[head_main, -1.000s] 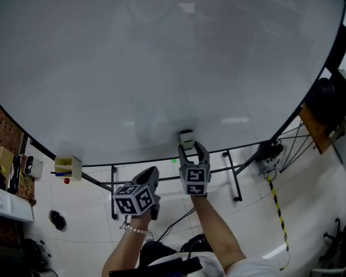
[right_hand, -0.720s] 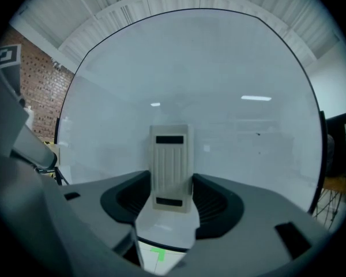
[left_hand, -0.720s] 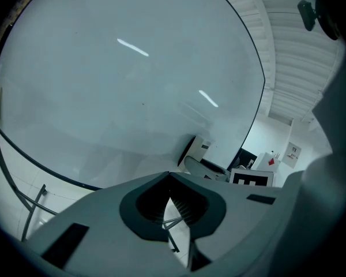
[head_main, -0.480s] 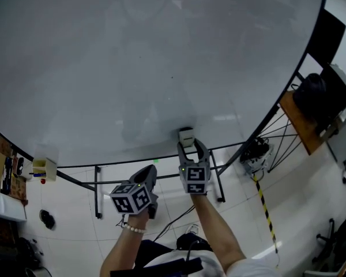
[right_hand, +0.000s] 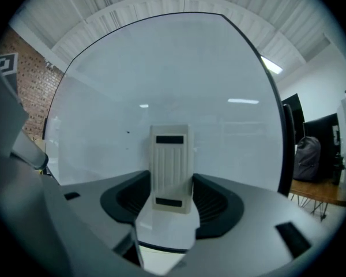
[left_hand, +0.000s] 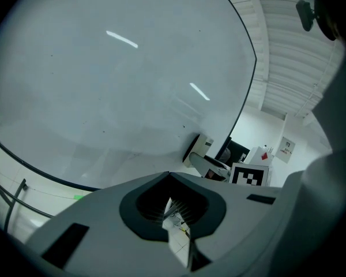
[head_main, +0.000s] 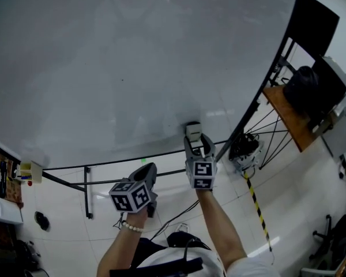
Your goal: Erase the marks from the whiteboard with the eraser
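**Item: eraser pass, low right part of the board.**

- Whiteboard (head_main: 132, 68): upright on a stand. We see almost no marks, only a few faint specks.
- Eraser (head_main: 192, 129): a pale ribbed block at the board's lower edge, near its right frame. Its far end seems to lie against the surface.
- Right gripper (head_main: 195, 138): jaws closed on the eraser's near end, with most of the block standing out past them.
- Left gripper (head_main: 149, 169): held low and to the left, off the board. Its jaws are drawn together with nothing between them.

**Risks, as we judge them:**
- The eraser is gripped at one end only, so pressure could make it pivot or slip out.
- A stroke this low may run off the bottom edge or catch the frame.
- Tilted contact would skip over the specks.
- Nothing braces the board, so a hard push could shift it.
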### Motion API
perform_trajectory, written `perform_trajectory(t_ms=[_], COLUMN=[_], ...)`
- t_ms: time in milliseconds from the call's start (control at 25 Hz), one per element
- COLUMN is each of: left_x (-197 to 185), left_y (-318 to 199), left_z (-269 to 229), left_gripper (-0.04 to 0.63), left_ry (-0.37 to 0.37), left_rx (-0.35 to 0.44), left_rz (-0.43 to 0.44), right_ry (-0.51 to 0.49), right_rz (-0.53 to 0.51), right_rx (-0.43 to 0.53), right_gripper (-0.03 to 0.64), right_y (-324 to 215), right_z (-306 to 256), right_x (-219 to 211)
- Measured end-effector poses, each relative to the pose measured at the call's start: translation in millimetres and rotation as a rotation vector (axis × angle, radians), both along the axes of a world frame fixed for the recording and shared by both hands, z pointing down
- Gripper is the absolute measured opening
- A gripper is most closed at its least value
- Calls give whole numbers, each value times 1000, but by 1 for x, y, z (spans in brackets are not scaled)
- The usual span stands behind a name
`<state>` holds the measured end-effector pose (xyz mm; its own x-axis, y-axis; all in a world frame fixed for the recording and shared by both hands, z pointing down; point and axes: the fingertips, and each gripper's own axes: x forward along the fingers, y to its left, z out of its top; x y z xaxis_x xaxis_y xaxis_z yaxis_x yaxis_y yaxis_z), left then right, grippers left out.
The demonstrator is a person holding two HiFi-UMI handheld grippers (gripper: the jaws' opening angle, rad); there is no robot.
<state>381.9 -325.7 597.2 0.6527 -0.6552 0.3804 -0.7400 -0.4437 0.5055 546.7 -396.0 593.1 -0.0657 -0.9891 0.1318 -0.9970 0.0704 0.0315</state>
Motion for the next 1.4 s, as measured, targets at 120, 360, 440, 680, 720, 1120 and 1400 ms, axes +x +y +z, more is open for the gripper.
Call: perform_trajectory(t_ms=[120, 360, 440, 680, 720, 1120, 1400], left_x=[30, 78, 87, 101, 102, 105, 101], left_y=[2, 4, 4, 6, 6, 8, 11], left_z=[3, 12, 16, 19, 19, 28, 39], left_gripper=[-12, -12, -12, -12, -12, -14, -12], left_ry=[6, -3, -9, -32, -35, -62, -69], left_rx=[-3, -18, -25, -31, -29, -40, -59], left_rz=[42, 103, 114, 135, 137, 154, 153], right_ry=[4, 52, 42, 48, 48, 34, 30], right_rz=[28, 58, 73, 82, 83, 108, 104], right_rx=[-7, -10, -22, -16, -17, -47, -119], right_gripper=[262, 262, 262, 262, 262, 261, 261], right_y=[3, 4, 5, 7, 8, 10, 10], right_z=[4, 12, 16, 22, 23, 54, 103], right_x=[42, 113, 131, 169, 174, 216, 210])
